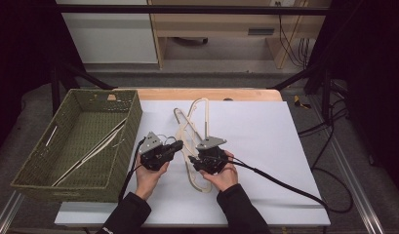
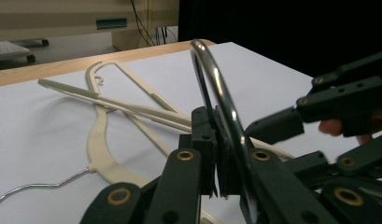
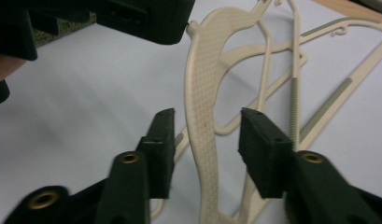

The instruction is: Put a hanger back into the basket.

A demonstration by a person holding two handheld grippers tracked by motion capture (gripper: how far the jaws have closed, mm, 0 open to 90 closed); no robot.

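Several cream plastic hangers (image 1: 192, 122) lie crossed on the white sheet in the middle of the table. My left gripper (image 1: 177, 145) is just left of them. In the left gripper view its jaws (image 2: 214, 116) are shut on the curved metal hook (image 2: 223, 93) of one hanger. My right gripper (image 1: 193, 161) is beside it on the right. In the right gripper view its jaws (image 3: 205, 135) stand apart on either side of that hanger's textured cream arm (image 3: 202, 93), with a gap on each side. The left gripper's black body (image 3: 132, 14) shows at the top there.
A green woven basket (image 1: 41, 161) with a few hangers (image 1: 97, 146) inside stands at the table's left. Another hanger's wire hook (image 2: 39, 186) lies on the sheet. Cables trail from both grippers across the sheet to the right edge.
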